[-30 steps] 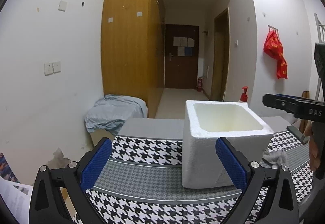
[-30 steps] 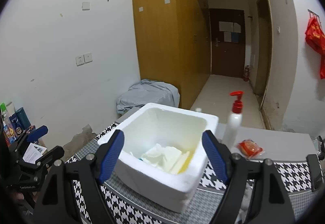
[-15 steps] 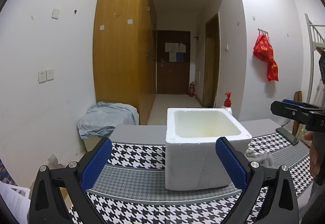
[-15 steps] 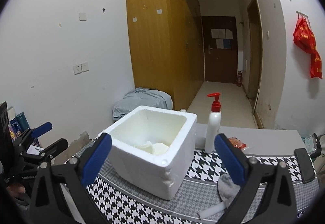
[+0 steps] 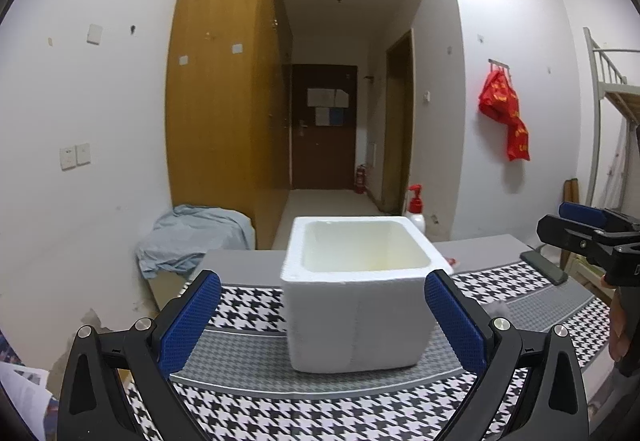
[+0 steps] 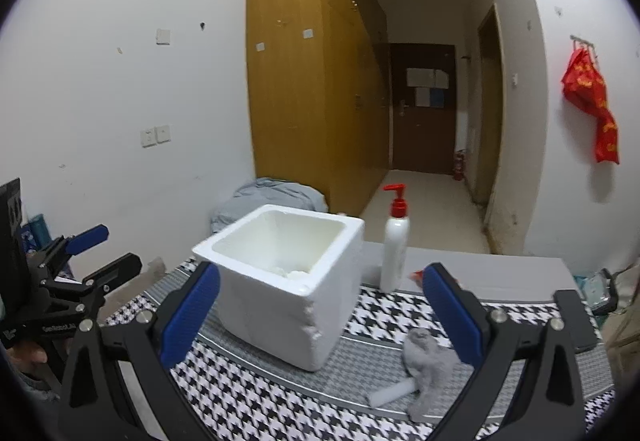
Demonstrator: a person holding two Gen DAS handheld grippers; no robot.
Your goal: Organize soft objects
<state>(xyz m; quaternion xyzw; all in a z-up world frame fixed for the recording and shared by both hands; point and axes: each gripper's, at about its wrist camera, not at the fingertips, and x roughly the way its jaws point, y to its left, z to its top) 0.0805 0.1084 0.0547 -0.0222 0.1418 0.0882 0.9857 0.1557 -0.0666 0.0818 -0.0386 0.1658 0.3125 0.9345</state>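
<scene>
1. White walls, a wooden wardrobe (image 6: 320, 81) and a dark door down the hall stand behind a surface (image 6: 400, 313) covered by a houndstooth cloth.
2. On that surface a white foam box (image 6: 280, 293) stands upright and open-topped, roughly in the middle.
3. Inside the box, the right wrist view shows a little pale, crumpled stuff (image 6: 294, 273) low against the near wall; the left wrist view sees only bare inner walls, so how much is in there I cannot tell.
4. A grey cloth (image 6: 426, 361) lies loose on the surface to the right of the box, well apart from it, with a small white roll (image 6: 390, 393) touching its near edge.
5. A pump bottle (image 6: 394, 245) stands behind the box's right corner, and a red packet (image 6: 416, 275) peeks out just beside it.
6. The left gripper (image 5: 320, 321) has its jaws wide apart with nothing between the pads; the box sits beyond them.
7. The right gripper (image 6: 320, 317) is likewise spread as wide as it goes and empty, with the cloth just ahead of its right finger.
8. By my reading the task is partly done: something soft is boxed, while the cloth and the roll are left outside.
</scene>
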